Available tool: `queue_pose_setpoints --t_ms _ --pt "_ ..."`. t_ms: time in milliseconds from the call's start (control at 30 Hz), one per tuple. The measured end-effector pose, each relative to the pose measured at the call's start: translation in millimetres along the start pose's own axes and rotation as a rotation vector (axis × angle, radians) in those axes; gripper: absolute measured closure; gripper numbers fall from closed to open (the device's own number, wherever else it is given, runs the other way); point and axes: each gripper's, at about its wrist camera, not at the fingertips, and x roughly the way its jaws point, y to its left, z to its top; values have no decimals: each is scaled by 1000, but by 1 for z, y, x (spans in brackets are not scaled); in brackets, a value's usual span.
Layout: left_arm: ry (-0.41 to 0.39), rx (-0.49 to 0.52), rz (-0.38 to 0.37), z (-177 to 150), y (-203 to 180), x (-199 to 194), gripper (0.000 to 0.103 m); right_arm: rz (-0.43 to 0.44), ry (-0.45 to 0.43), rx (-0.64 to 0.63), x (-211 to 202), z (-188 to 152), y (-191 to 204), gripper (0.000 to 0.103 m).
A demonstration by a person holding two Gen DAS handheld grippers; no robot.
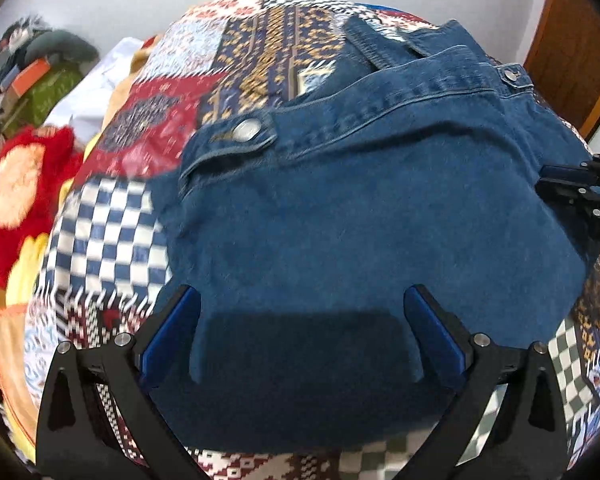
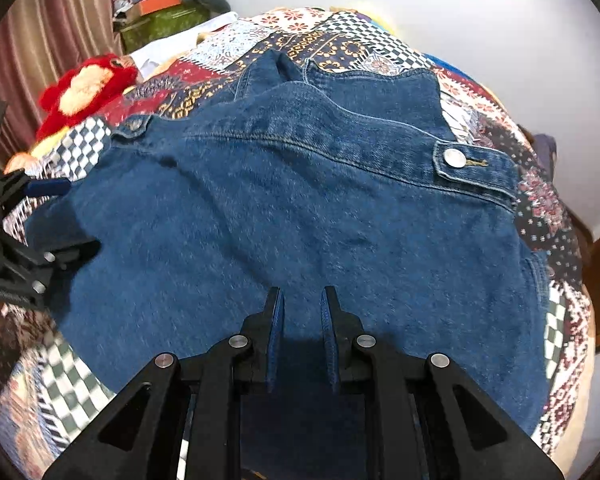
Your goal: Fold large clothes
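denim jacket (image 1: 360,208) lying spread on a patchwork bedspread (image 1: 100,232), its seamed hem band with two metal-buttoned tabs (image 2: 456,159) on the far side, and a further denim layer showing beyond that band. left gripper (image 1: 300,300), seen from its own wrist camera, stands with its blue-padded fingers (image 1: 180,320) spread wide over the near edge of the cloth; no pad presses on the denim. right gripper (image 2: 302,300), in its own view, has its fingers drawn nearly together over the near edge; whether a pinch of denim lies between the pads cannot be told, since the gap shows only dark cloth behind. each gripper also appears at the margin of the other's view, so the two flank the same near edge.

the step in hand is judged to be taking up the near edge for a fold toward the far band. to do it well, the two grips should sit at matching positions along that edge, each catching every layer present; the lift should be level so the fold line runs straight, and the carried edge should land square on the buttoned band. a red plush toy (image 2: 84,88) lies well apart at the left.
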Motion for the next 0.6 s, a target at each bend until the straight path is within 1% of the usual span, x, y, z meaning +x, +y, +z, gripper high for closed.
queue_pose_setpoints --t_ms 100,133,167,200,233,267,300,333,367,400,433,467,600 --pt "22 -52 18 -11 18 0 0 -75 2 -41 -2 -7 1 88" --pt "27 -62 25 -14 22 1 0 -79 5 -42 -3 -10 -1 88" --pt "32 -81 29 -18 29 0 0 -71 3 -35 -3 -12 -4 88" --pt "35 -97 17 -22 34 -2 0 -56 4 -20 -4 -14 -8 88" --pt "36 -114 26 -26 39 -4 0 -42 8 -2 -6 -16 -12 88" --pt "36 -124 61 -30 44 -6 0 -34 10 10 -8 -17 -14 88" --pt "30 -128 70 -34 49 -9 0 -33 12 25 -9 -19 -17 83" --pt "26 -146 47 -38 54 -12 0 -48 13 38 -11 -21 -22 67" --pt "29 -173 26 -42 59 -14 0 -78 12 41 -12 -23 -24 54" --pt "35 -198 9 -45 63 -14 0 -126 9 41 -13 -26 -26 30" --pt "36 -214 -1 -48 65 -15 0 -172 5 40 -15 -30 -30 18" --pt "33 -220 -4 -52 67 -17 0 -196 5 44 -16 -34 -36 17" --pt "12 -226 26 -62 64 -30 0 -118 13 122 -27 -51 -61 17"
